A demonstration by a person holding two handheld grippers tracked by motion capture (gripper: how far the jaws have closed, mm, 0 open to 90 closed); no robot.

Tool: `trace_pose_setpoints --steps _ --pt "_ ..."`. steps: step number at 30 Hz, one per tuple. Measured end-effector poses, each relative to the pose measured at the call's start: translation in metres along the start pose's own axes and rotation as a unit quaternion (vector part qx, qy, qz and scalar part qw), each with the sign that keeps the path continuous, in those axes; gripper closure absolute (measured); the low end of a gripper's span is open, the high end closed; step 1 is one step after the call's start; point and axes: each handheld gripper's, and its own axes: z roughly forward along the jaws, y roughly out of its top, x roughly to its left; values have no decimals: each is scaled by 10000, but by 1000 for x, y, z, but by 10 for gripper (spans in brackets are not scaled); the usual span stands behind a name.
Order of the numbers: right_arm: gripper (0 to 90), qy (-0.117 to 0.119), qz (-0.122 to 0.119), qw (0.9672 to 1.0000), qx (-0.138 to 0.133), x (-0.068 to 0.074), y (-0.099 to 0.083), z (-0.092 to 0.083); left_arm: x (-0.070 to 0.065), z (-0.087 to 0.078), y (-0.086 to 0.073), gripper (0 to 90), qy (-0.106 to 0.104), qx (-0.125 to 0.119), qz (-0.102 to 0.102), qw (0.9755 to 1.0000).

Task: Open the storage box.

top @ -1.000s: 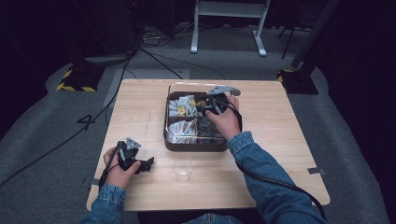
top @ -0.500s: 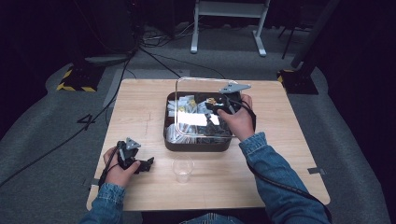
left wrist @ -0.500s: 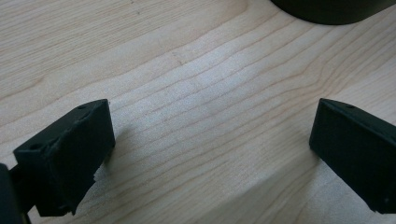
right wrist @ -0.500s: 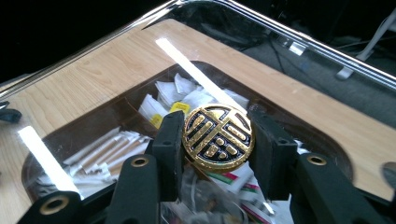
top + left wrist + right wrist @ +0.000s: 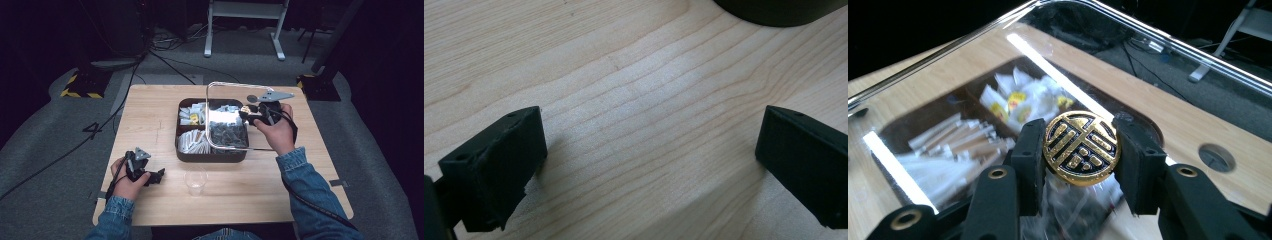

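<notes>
A clear lid (image 5: 208, 116) with a round gold knob (image 5: 1081, 148) hangs tilted over the right half of a dark compartment box (image 5: 210, 155). My right gripper (image 5: 1079, 157) is shut on that knob, one black pad on each side of it. From above, the right gripper (image 5: 248, 113) sits over the box's right rear corner. Through the lid I see white and yellow packets (image 5: 1020, 100) and paper-wrapped sticks (image 5: 955, 140) in the box. My left gripper (image 5: 158, 175) rests on the table at the front left, its jaws wide apart over bare wood (image 5: 649, 150).
A clear plastic cup (image 5: 195, 181) stands in front of the box near the table's front edge. The wooden table (image 5: 150, 110) has bare wood left of the box. Cables and a stand's feet (image 5: 245, 30) lie on the floor beyond.
The right gripper has lifted the lid off the box and carried it up and to the right. The left gripper has stayed where it was.
</notes>
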Motion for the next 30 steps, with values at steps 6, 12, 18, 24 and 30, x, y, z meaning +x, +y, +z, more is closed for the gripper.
trace_pose_setpoints --steps 6,12,18,24,30 --pt "588 -149 6 9999 10 -11 -20 -14 0 0 0 5 8 -17 -7 10000" --pt "589 -275 43 9996 -82 -25 -34 -30 -1 0 -1 5 -2 -18 -42 10000" --pt "589 -431 135 9990 -51 -42 -44 -41 -1 0 -1 5 -11 -5 -38 10000" --pt "589 -538 220 9983 44 -54 -51 -42 -1 0 -1 5 -11 -6 -40 10000" --pt "588 -671 418 9968 113 -69 -59 -48 -1 0 -1 4 -11 -16 -37 10000"
